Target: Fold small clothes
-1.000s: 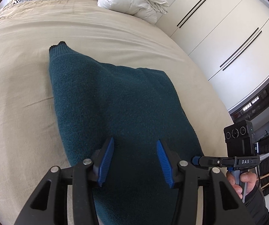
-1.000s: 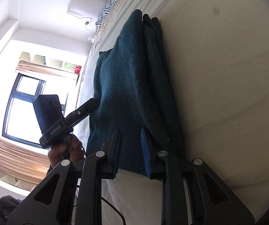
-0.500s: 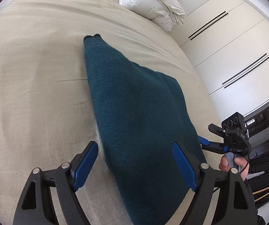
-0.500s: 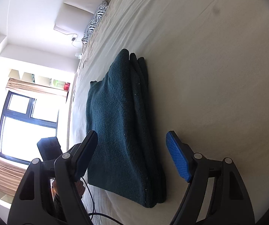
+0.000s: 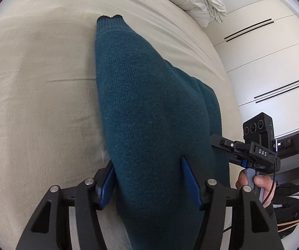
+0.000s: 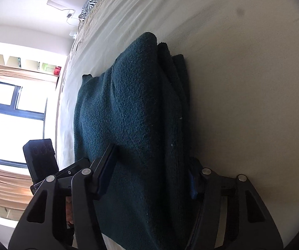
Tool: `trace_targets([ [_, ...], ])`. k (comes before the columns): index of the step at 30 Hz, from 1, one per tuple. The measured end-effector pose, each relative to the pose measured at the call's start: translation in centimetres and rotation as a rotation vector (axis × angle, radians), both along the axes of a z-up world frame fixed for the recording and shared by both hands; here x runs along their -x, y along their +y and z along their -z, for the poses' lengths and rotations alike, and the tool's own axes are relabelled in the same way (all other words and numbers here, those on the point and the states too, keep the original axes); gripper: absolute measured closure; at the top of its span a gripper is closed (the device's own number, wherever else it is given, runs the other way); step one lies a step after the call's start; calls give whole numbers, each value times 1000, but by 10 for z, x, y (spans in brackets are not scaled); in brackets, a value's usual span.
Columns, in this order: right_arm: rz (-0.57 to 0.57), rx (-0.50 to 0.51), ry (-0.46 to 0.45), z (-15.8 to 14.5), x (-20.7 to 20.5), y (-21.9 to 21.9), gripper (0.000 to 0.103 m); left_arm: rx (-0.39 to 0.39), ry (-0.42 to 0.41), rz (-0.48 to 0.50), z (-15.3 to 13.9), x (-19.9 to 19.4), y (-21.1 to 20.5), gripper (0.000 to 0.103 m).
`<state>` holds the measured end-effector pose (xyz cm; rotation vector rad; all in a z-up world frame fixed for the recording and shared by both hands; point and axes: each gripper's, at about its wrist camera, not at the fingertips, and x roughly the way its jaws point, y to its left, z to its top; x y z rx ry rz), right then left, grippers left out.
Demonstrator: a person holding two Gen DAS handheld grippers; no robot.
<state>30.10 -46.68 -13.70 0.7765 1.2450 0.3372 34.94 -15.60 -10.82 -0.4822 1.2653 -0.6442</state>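
On the beige bed sheet (image 5: 34,108) lies a dark teal knitted sweater (image 5: 149,108), already folded into a long stack of several layers, its near end raised between the two tools. Judged by the coarse, thick knit, it will handle soft and limp, moderately light, with no stiffness of its own; the surface looks grippy rather than slippery, and nothing about it is fragile. Layers may slide apart if only the top one is caught, so the sound hold is across the full thickness at each near corner. Left gripper (image 5: 149,185): jaws have just been closing and stand half wide, one blue pad against the stack's left side, the other on top of the knit. Right gripper (image 6: 149,177): jaws likewise just closing, straddling the layered edge with fabric between them; whether the pads press cannot be told. Beyond sit white bedding (image 5: 191,0) and wardrobe doors (image 5: 274,62).
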Motion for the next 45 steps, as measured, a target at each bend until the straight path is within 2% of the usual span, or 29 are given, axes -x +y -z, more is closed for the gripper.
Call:
trace_targets([
  [2,-12,37,3,-3,1,2,67,-9,-5,2,-1,1,0,50],
  [8,-24,211,-46,-31,12,23,81,-89,-56,2,-21,8,-8,61],
  [11,-40,315,-89,-54,22,41,82,-115,-81,10,-38,19,-6,62],
  [15,-83,395,-140,-86,45,69,82,-168,-141,21,-65,46,5,62],
  [23,-130,412,-264,-151,127,126,82,-201,-229,40,-106,129,64,62],
  [26,-158,426,-304,-162,166,156,82,-223,-255,30,-109,168,91,62],
  [31,-193,412,-334,-158,219,211,82,-247,-256,15,-99,223,132,62],
  [36,-213,349,-303,-132,252,254,82,-240,-207,-16,-72,248,168,62],
  [41,-202,296,-252,-97,253,264,82,-243,-161,-27,-37,255,186,62],
  [43,-188,278,-230,-79,249,261,82,-245,-134,-28,-17,252,189,59],
  [45,-160,245,-201,-61,248,253,81,-190,-115,-55,-3,252,196,55],
])
